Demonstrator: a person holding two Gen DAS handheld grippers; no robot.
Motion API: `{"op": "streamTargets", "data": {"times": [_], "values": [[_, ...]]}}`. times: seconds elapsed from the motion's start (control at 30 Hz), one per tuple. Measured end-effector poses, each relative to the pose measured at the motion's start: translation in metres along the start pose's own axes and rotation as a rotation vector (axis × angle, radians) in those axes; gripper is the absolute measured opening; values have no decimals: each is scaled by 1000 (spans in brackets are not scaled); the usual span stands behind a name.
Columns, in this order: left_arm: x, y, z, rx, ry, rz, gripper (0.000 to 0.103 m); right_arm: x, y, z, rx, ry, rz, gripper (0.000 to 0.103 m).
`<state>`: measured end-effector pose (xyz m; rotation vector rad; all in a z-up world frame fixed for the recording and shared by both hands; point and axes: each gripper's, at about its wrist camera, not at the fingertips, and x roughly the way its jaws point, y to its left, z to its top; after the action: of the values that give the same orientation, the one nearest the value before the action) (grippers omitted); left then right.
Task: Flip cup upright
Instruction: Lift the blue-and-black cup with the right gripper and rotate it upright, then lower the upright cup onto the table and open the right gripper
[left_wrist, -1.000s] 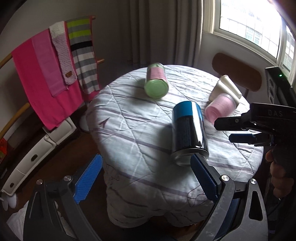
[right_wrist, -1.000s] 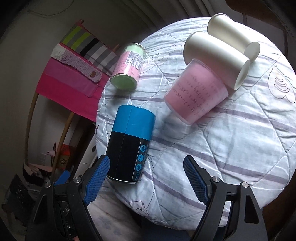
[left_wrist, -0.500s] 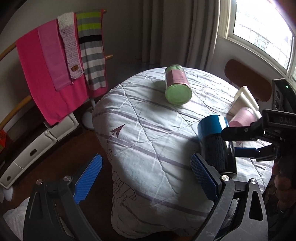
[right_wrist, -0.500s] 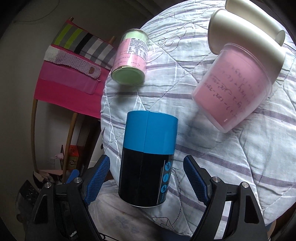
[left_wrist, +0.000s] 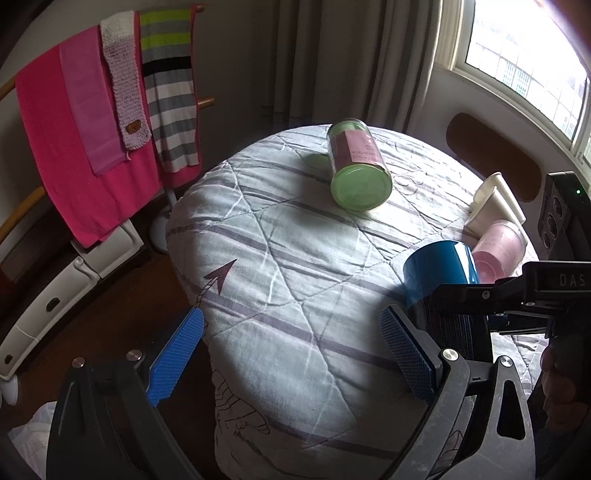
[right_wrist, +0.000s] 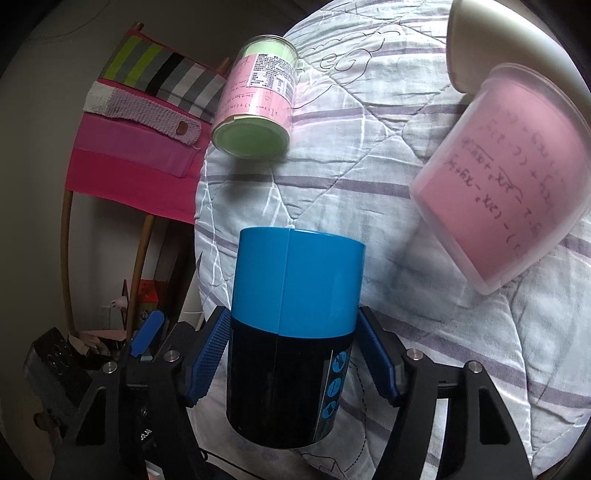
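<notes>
From the left wrist camera, the left gripper (left_wrist: 291, 354) hangs with its blue pads spread wide and nothing between them, low over the near edge of the round counter (left_wrist: 295, 295), which is covered in a quilted grey striped cloth. The blue-and-black cup (left_wrist: 439, 269) sits at the right side of that counter, its dark lower part hidden behind the black body of the right gripper (left_wrist: 480, 299), which reaches in from the right. Farther back a green jar (left_wrist: 356, 166) with a pink label lies on its side, its flat end facing this way. A pink tub (left_wrist: 496, 249) and a cream cup (left_wrist: 495, 199) lie beside each other at the right edge. Pink and striped cloths (left_wrist: 103, 129) hang on a rail at the left. From the right wrist camera, the right gripper (right_wrist: 291, 358) has both blue pads pressed against the sides of the cup (right_wrist: 295, 306), pinching its black half, with the blue half pointing away along the fingers. The green jar (right_wrist: 258, 99) lies beyond it, well apart, and the pink tub (right_wrist: 506, 192) lies tilted on the right, touching the cream cup (right_wrist: 480, 40) behind it.
</notes>
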<state>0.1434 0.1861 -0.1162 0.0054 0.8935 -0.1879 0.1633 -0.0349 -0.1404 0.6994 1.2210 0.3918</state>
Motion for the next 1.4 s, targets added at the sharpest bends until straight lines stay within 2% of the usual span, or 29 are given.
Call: {"op": "streamTargets", "data": {"times": [0.2,0.33,0.47,0.87,0.93,1.17,1.4], "values": [[4,-8,3,41,13,-38,98,-8,0,-7,-64,-45,10,70],[6,-11,3,44,31,-69,98,-17,6,-12,-144,-119,-1,69],[5,-10,3,37,35,-69,98,-23,11,-14,-225,-198,-21,69],[8,-7,4,13,41,-71,98,-36,44,-16,-507,-496,-178,69],[9,-8,4,15,46,-72,98,-31,48,-17,-543,-499,-249,69],[11,-11,2,16,53,-67,98,-25,55,-27,-622,-495,-299,69],[1,-13,-1,18,43,-61,98,-30,55,-24,-607,-455,-248,69]]}}
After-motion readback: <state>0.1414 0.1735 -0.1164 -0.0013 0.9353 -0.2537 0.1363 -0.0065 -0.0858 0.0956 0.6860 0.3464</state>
